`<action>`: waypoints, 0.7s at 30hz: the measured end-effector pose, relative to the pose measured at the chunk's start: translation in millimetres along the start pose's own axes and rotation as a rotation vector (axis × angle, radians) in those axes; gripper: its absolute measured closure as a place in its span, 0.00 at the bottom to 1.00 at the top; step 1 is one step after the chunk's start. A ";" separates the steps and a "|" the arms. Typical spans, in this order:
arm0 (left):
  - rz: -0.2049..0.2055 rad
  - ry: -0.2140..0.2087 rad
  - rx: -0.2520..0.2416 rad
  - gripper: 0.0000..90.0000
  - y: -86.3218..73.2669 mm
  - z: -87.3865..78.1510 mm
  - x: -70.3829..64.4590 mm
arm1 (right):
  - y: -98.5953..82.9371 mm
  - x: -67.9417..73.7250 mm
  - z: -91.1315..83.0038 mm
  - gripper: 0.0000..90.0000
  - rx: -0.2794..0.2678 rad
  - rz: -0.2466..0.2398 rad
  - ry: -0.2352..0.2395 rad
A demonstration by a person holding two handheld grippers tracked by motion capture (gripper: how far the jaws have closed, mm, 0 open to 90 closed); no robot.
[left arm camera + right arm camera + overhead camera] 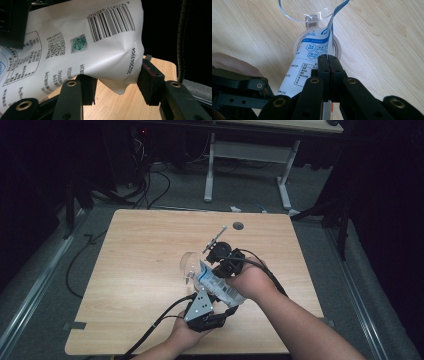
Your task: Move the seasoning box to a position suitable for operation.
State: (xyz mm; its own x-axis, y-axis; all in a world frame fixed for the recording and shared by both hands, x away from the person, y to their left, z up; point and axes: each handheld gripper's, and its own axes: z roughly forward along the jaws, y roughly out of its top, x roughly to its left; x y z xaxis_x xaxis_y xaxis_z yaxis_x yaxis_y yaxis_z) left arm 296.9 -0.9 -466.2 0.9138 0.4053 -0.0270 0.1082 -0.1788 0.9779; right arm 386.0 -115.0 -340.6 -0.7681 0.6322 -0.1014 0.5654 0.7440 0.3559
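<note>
A white and blue printed pouch [221, 288] hangs tilted over the wooden table [135, 240], its upper end pointing into a clear cup [188, 265]. My left gripper [229, 310] is shut on the pouch's lower end; in the left gripper view the creased pouch [87, 42], barcode side showing, sits pinched in the left gripper [117, 85]. My right gripper [216, 269] is shut on the pouch's side edge. In the right gripper view the right gripper [328, 61] has its jaws pressed together on the pouch [308, 57], below the clear cup [312, 11].
A round cable hole [238, 226] lies near the table's far edge. Another desk's white legs [209, 170] and cables [155, 185] stand on the floor behind. Bare wood stretches to the left and far side of the cup.
</note>
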 end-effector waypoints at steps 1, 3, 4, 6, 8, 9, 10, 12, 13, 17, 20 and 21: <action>0.001 0.000 0.001 0.60 0.0 0.0 0.1 | 0.1 0.1 0.2 1.00 0.001 -0.001 0.000; 0.000 0.001 0.000 0.60 0.2 -0.2 0.2 | 0.6 0.2 0.5 1.00 0.003 -0.004 -0.002; -0.001 0.001 0.000 0.60 0.3 -0.3 0.3 | 0.8 0.5 0.8 1.00 0.002 -0.004 -0.001; -0.001 0.000 -0.001 0.60 0.4 -0.4 0.4 | 1.0 0.7 1.1 1.00 0.002 -0.006 -0.001; -0.001 0.000 -0.001 0.60 0.3 -0.4 0.6 | 1.1 0.6 1.5 1.00 0.002 -0.008 -0.001; -0.002 0.000 -0.001 0.60 0.3 -0.4 0.7 | 1.1 0.6 1.8 1.00 0.002 -0.008 0.000; -0.002 0.000 -0.001 0.60 0.4 -0.5 0.7 | 1.2 0.9 2.0 1.00 0.003 -0.007 0.000; -0.003 0.001 -0.002 0.60 0.6 -0.7 0.8 | 1.5 1.0 2.4 1.00 0.004 -0.009 -0.002; -0.004 0.001 -0.003 0.60 0.8 -0.9 0.9 | 1.7 1.3 2.5 1.00 0.004 -0.008 -0.002; -0.004 0.002 -0.005 0.60 1.0 -1.2 0.9 | 2.2 1.2 3.0 1.00 0.004 -0.012 -0.002; -0.004 0.001 -0.006 0.60 1.1 -1.2 1.0 | 2.1 1.1 2.9 1.00 0.003 -0.012 -0.003; -0.004 0.001 -0.006 0.60 1.1 -1.1 1.0 | 2.0 1.0 2.5 1.00 0.003 -0.011 -0.004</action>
State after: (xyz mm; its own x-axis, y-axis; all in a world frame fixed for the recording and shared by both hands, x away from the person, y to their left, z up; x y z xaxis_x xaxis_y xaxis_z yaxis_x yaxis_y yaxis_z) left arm 297.5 0.3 -465.0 0.9129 0.4070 -0.0306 0.1096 -0.1721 0.9790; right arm 387.1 -112.3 -342.3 -0.7733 0.6247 -0.1086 0.5577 0.7517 0.3521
